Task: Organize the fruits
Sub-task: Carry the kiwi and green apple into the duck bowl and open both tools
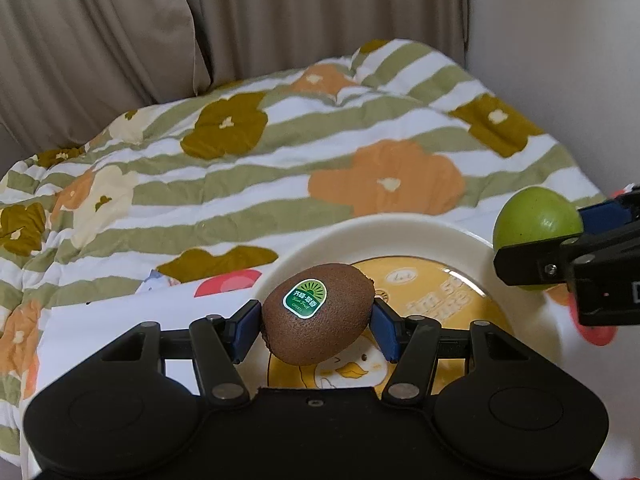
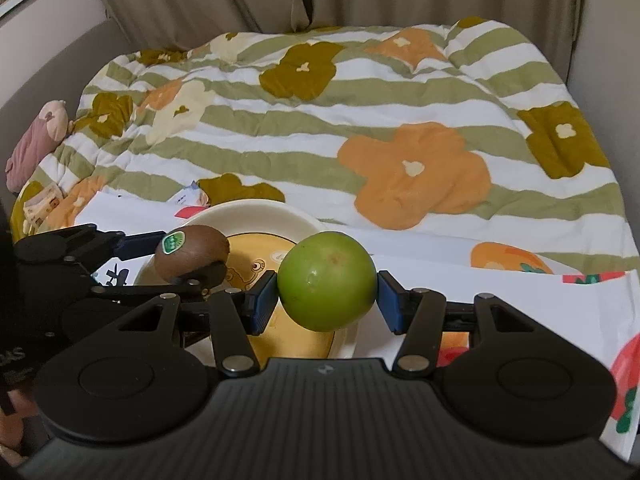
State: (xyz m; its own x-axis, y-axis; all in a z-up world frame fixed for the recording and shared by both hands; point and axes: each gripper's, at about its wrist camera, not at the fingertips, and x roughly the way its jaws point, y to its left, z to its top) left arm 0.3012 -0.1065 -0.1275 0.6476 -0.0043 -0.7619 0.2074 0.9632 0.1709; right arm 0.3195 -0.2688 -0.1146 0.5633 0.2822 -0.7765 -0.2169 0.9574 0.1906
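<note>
a bed covered by a striped flower-print quilt (image 2: pixel 360 128) fills both views. on the quilt's near edge lies a white fruit-print cloth (image 2: pixel 520 292), and on that cloth sits a cream plate (image 1: pixel 360 232) with a yellow cartoon centre. above the plate's right side the right claw (image 2: pixel 327 296) grips a green round fruit (image 2: pixel 327 280) between its blue pads. above the plate's left side the left claw (image 1: pixel 318 326) clamps a brown kiwi (image 1: pixel 318 312) with a green sticker.
</note>
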